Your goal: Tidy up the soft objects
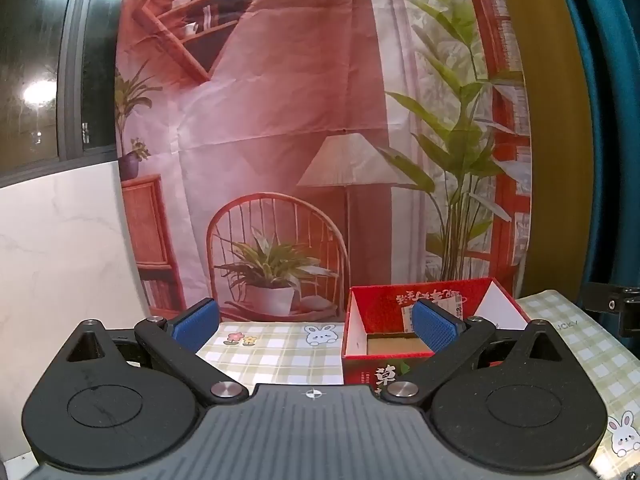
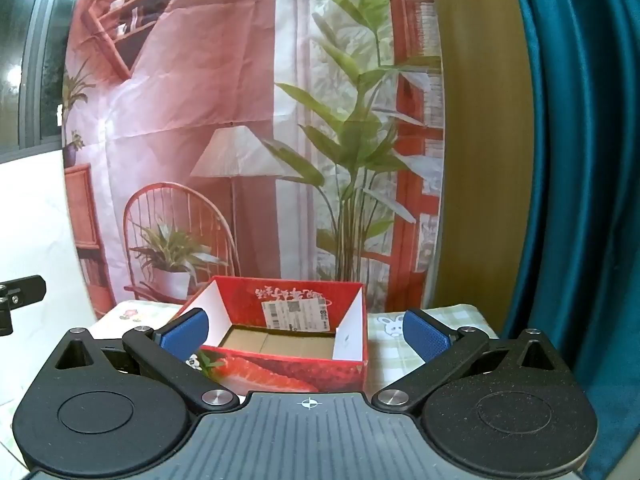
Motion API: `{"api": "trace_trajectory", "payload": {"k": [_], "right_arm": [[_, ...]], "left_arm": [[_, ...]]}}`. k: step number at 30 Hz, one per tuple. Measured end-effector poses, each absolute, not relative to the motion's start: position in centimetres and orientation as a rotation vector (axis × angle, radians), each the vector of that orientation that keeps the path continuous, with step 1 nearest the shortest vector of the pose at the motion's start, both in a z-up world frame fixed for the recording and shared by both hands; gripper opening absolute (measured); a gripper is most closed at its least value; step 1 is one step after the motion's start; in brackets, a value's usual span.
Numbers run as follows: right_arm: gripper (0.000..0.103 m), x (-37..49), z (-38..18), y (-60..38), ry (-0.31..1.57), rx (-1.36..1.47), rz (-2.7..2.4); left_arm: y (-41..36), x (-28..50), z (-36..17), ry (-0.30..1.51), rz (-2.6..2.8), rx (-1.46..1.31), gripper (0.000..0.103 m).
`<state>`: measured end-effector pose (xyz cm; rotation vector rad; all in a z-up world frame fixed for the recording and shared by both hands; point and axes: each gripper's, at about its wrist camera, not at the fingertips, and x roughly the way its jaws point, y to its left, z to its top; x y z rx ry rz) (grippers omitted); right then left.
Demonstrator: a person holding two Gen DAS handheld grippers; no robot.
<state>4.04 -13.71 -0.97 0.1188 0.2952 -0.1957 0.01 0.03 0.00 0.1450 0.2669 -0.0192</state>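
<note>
A red cardboard box [image 1: 384, 304] with a white inner lining and a bare brown bottom stands open on the checked tablecloth [image 1: 276, 356]. In the left wrist view it is ahead and to the right, partly behind the right blue pad. My left gripper [image 1: 316, 326] is open, nothing between its pads. In the right wrist view the same box [image 2: 288, 372] sits straight ahead, close in front of my right gripper [image 2: 306, 334], which is open and holds nothing. No soft object shows in either view.
A printed backdrop [image 1: 320, 120] of a room with chair, lamp and plants hangs behind the table. A teal curtain [image 2: 580, 160] falls at the right. White marble wall [image 1: 60, 240] at the left. The other gripper's black edge [image 1: 616, 304] shows at the right.
</note>
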Motion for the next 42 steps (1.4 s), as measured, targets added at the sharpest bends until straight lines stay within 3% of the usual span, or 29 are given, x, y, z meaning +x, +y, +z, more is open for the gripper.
{"api": "trace_trajectory", "payload": {"k": [42], "right_arm": [[0.103,4.07,-1.00,-13.69,0.304,0.113,-0.190]], "left_arm": [[0.04,0.58,-0.22,0.285,-0.034,0.130,0.103]]}}
